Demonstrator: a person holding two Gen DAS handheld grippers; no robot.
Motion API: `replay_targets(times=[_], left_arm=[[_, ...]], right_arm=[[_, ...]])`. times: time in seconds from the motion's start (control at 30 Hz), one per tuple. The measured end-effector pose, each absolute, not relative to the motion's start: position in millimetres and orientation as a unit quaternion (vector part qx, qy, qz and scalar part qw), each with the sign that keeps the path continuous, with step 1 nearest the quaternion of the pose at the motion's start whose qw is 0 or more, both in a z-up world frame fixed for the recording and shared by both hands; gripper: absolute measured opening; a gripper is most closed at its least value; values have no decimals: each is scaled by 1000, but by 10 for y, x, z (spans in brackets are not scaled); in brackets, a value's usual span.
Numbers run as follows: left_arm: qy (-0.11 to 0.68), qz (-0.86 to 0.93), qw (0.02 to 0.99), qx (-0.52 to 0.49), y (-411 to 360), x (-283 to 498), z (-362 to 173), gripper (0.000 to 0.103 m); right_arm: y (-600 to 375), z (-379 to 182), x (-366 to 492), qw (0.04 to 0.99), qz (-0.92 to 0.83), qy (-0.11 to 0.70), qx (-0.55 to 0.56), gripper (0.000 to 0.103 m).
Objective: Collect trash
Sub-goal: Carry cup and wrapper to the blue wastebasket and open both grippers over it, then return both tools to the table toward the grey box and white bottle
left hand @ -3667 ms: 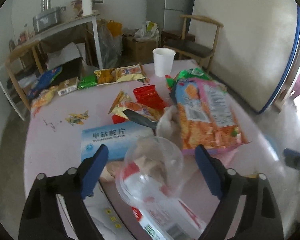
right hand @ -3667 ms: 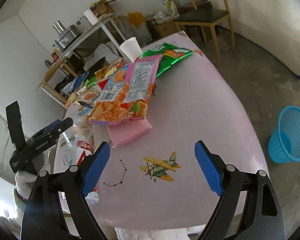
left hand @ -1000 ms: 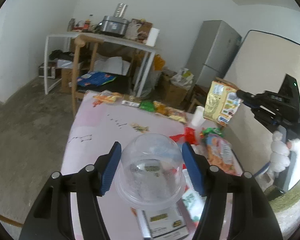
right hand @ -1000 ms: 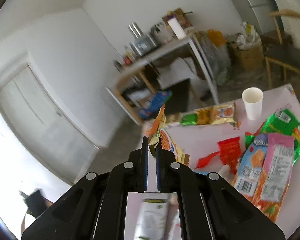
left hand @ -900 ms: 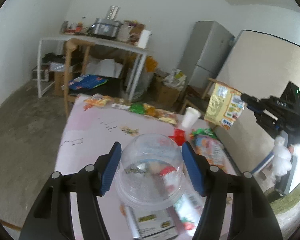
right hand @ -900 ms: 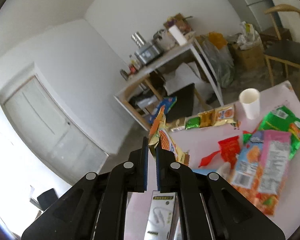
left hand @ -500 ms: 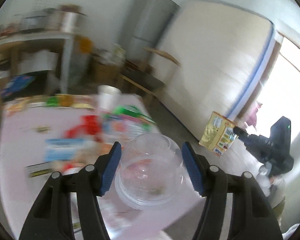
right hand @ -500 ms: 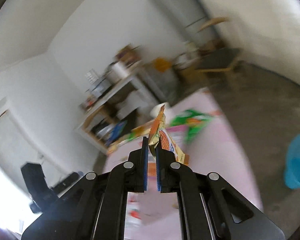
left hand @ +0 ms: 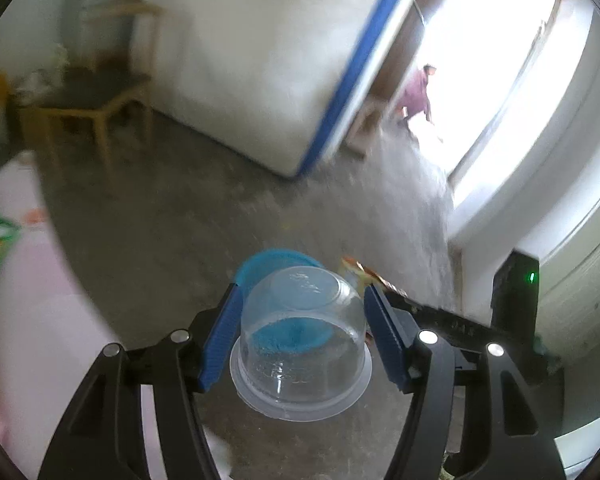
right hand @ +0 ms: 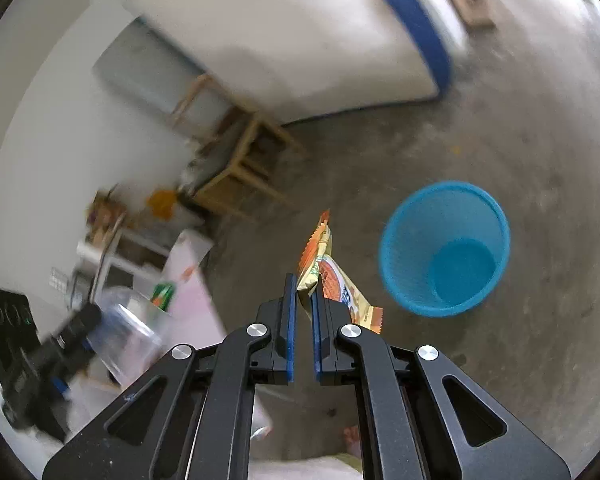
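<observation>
While gripped: one clear cup [left hand: 302,322], one wrapper [right hand: 332,276], one basket [right hand: 444,248].

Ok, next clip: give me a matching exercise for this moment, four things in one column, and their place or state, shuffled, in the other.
Things:
1. clear plastic cup
2. snack wrapper
3. blue bin
4. wooden chair

Places or states:
A. standing on the concrete floor, mouth open
B. pinched between the nearly shut jaws of the right gripper
C. against the far wall, blurred
D. held bottom-forward between the pads of the left gripper

Pairs: 1-D, 2-B, 3-A, 4-C
</observation>
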State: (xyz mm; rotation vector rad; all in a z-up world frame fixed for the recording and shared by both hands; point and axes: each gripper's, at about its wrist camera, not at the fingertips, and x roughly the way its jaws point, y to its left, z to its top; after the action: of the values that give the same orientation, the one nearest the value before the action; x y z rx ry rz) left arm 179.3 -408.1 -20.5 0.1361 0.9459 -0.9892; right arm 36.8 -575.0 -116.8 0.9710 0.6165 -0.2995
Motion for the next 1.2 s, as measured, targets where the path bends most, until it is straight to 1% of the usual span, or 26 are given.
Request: replay_targets(times=[0.07, 0.13, 0.23, 0.27, 0.3, 0.33, 0.4, 0.5, 0.7, 0.87, 0.97, 1.03, 1.1, 1.2], left_arm=[[446, -457, 764, 91, -4500, 1854, -519, 61], [463, -449, 758, 98, -4798, 1967, -802, 61], [522, -447, 721, 87, -5183, 2266, -1294, 62], [548, -446, 703, 81, -5291, 2357, -1482, 62], [560, -439, 698, 78, -5339, 2406, -1600, 62], [566, -424, 703, 75, -5381, 2467, -1696, 62], [565, -402, 718, 61, -5313, 2576, -1825, 64], [567, -400, 718, 51, -5264, 2640, -1842, 64], [540, -420, 728, 37, -5265, 2543, -1613, 64], [502, -455, 735, 35, -5027, 2421, -1083, 64], [460, -489, 741, 32, -4673, 2328, -604, 64], [424, -508, 749, 32, -4337, 2267, -275, 65], [380, -518, 766, 25, -3799, 2223, 83, 64], [334, -505, 795, 18, -2980, 2162, 470, 64]], right_arm=[[-6012, -1468, 476, 811, -153, 295, 482, 6], [-6172, -1690, 580, 795, -166, 298, 501, 7], [-6488, -2025, 705, 773, -174, 273, 545, 15], [-6574, -2108, 704, 766, -178, 265, 558, 29], [-6652, -2275, 745, 753, -184, 258, 577, 48], [-6758, -2364, 722, 745, -184, 258, 587, 53], [-6793, -2546, 832, 725, -193, 285, 597, 53], [-6781, -2655, 866, 717, -199, 309, 592, 53], [-6735, -2573, 705, 724, -198, 302, 588, 53], [-6692, -2323, 594, 754, -200, 299, 550, 53], [-6572, -2064, 472, 782, -201, 298, 510, 53], [-6411, -1778, 344, 811, -209, 292, 462, 53], [-6236, -1544, 242, 833, -217, 295, 415, 56], [-5816, -1128, 95, 872, -214, 294, 328, 58]])
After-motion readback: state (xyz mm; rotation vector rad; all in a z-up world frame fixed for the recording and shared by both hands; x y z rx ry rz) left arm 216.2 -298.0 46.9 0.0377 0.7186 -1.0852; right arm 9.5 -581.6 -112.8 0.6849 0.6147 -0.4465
